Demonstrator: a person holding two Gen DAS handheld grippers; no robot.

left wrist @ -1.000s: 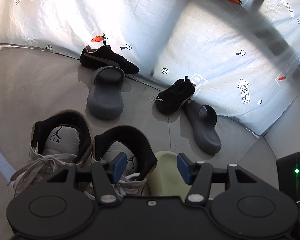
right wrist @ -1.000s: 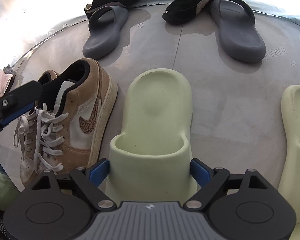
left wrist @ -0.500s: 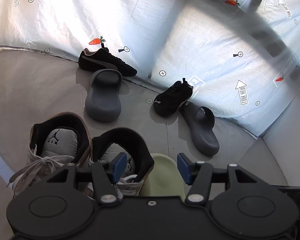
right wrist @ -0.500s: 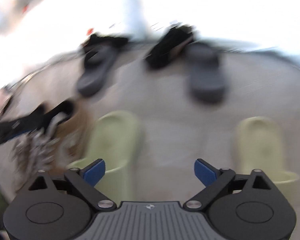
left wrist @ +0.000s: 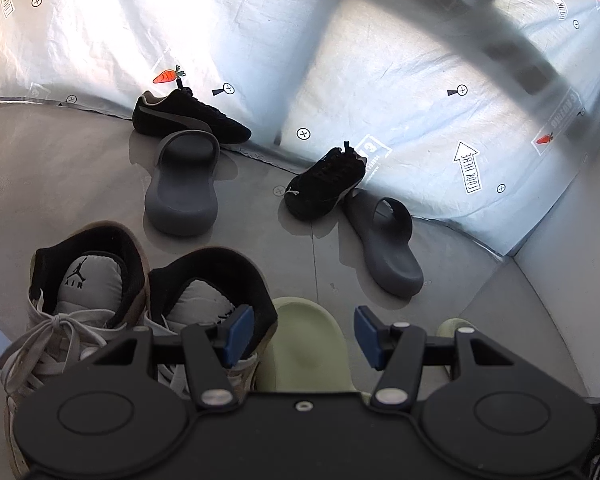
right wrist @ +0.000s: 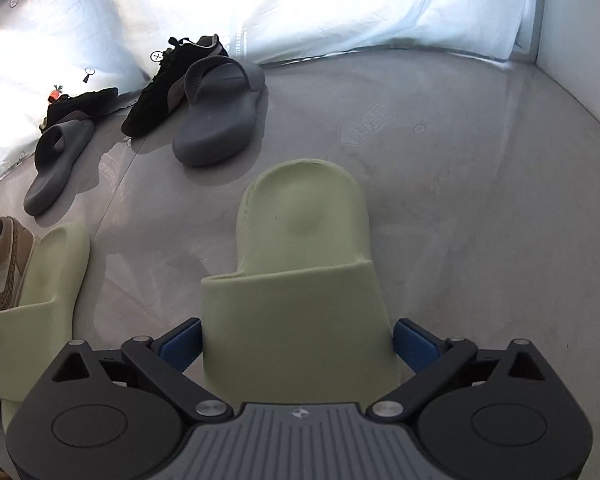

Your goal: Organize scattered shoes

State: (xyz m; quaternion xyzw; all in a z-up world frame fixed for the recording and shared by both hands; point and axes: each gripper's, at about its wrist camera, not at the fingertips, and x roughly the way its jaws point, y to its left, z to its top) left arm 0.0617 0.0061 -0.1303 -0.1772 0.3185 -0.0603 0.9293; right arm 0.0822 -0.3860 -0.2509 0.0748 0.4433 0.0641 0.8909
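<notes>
1. Grey floor, silver sheet at far edge.
2. R gripper: jaws spread wide, straddling strap of near green slide; contact unclear.
3. L gripper: spread, empty, over 2nd green slide, just right of tan sneakers.
4. Far: black sneakers + grey slides, scattered.

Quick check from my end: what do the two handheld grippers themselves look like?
The left gripper and the right gripper are both matte black, with round discs on the body, silver pivot screws and blue fingertip pads. The right one also has a grey ribbed centre plate. No hands or sleeves show.
</notes>
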